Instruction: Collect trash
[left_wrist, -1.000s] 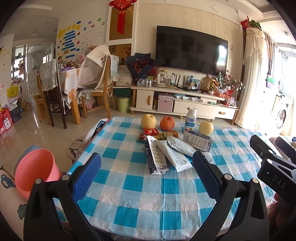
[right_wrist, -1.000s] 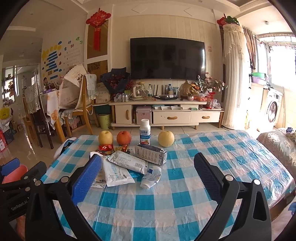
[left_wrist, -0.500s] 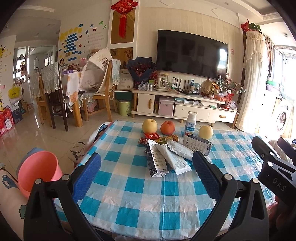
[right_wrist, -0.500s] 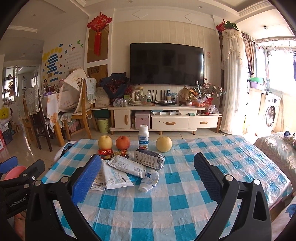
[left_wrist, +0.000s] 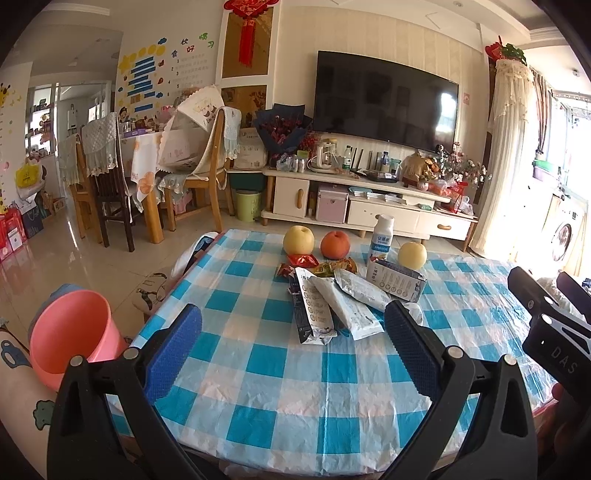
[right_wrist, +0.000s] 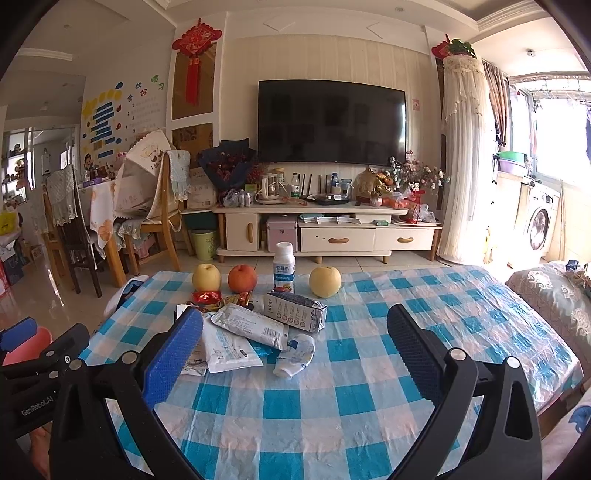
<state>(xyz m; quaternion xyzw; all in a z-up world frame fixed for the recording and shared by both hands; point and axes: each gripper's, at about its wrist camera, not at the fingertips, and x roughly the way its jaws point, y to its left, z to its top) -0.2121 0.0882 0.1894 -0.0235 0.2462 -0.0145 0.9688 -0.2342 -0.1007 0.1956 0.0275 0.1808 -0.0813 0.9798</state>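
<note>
Both grippers are spread wide and hold nothing. In the left view the wrappers (left_wrist: 332, 306) lie mid-frame on the table (left_wrist: 280, 369), above the left gripper (left_wrist: 293, 349). In the right view they sit left of centre, above the right gripper (right_wrist: 295, 350). A pink bin (left_wrist: 70, 332) stands lower left.

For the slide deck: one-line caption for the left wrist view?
Open left gripper faces wrappers piled on a checked table, pink bin on the floor alongside.
</note>
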